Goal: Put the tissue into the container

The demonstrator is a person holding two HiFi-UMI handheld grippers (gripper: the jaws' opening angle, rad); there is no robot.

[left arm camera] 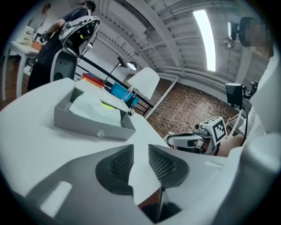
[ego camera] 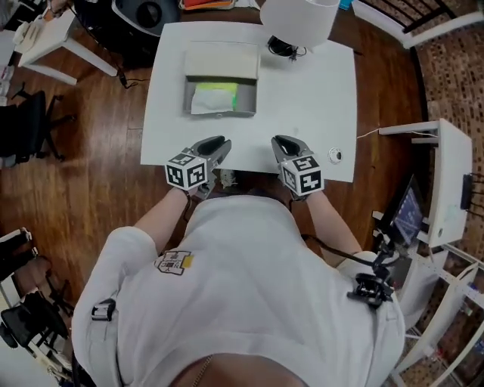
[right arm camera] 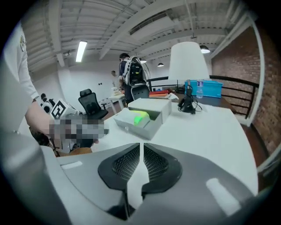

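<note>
A grey container [ego camera: 221,114] stands at the far middle of the white table [ego camera: 318,98], its tray pulled out toward me. A white tissue with a yellow-green patch [ego camera: 214,98] lies inside the tray. The same container [left arm camera: 83,124] and tissue [left arm camera: 94,107] show in the left gripper view, and the container [right arm camera: 147,128] with the tissue [right arm camera: 137,117] in the right gripper view. My left gripper [ego camera: 215,143] rests at the table's near edge, open and empty [left arm camera: 140,151]. My right gripper [ego camera: 281,141] sits beside it to the right, shut on nothing [right arm camera: 141,149].
A white lamp shade [ego camera: 299,19] hangs over the table's far right, with a black cabled object [ego camera: 283,49] under it. A small round object [ego camera: 336,156] lies near the right front corner. A white side table [ego camera: 446,189] stands to the right, office chairs to the left.
</note>
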